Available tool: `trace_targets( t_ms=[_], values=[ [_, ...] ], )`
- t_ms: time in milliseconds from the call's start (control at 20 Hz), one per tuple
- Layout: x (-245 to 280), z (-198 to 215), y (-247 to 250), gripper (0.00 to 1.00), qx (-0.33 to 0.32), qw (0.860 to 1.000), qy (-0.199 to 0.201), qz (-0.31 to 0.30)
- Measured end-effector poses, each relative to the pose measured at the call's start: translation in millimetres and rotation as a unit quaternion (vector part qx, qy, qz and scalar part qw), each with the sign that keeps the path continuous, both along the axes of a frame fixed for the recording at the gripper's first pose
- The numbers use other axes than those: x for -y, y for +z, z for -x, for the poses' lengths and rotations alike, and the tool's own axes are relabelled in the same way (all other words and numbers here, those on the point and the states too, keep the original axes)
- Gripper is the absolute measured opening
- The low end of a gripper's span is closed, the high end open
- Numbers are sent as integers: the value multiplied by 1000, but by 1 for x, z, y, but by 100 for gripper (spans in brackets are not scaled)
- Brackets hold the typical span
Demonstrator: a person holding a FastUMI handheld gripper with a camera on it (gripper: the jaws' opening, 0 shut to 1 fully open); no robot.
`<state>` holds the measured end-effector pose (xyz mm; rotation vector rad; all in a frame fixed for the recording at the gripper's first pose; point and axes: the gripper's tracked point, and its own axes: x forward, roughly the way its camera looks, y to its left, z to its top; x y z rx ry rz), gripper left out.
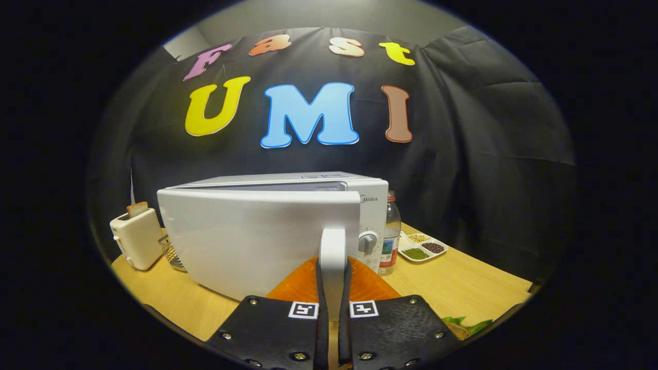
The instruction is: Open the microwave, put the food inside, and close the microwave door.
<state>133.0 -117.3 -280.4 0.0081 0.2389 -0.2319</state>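
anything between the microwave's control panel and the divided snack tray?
Yes, in the gripper view a clear bottle stands between the microwave panel and the divided tray. The claw is shut on the door handle.

The microwave (267,241) door is smooth, glossy white plastic. The surface (452,288) is pale matt wood, and the tongs (333,288) have matt black fingers.
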Motion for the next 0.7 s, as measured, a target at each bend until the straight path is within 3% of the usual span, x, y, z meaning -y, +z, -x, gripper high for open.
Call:
trace_targets(
  t_ms=[350, 700],
  values=[
    [-65, 76, 5, 8, 16, 1000, 17, -4],
    [-176, 136, 7, 7, 33, 997, 71, -15]
  ],
)
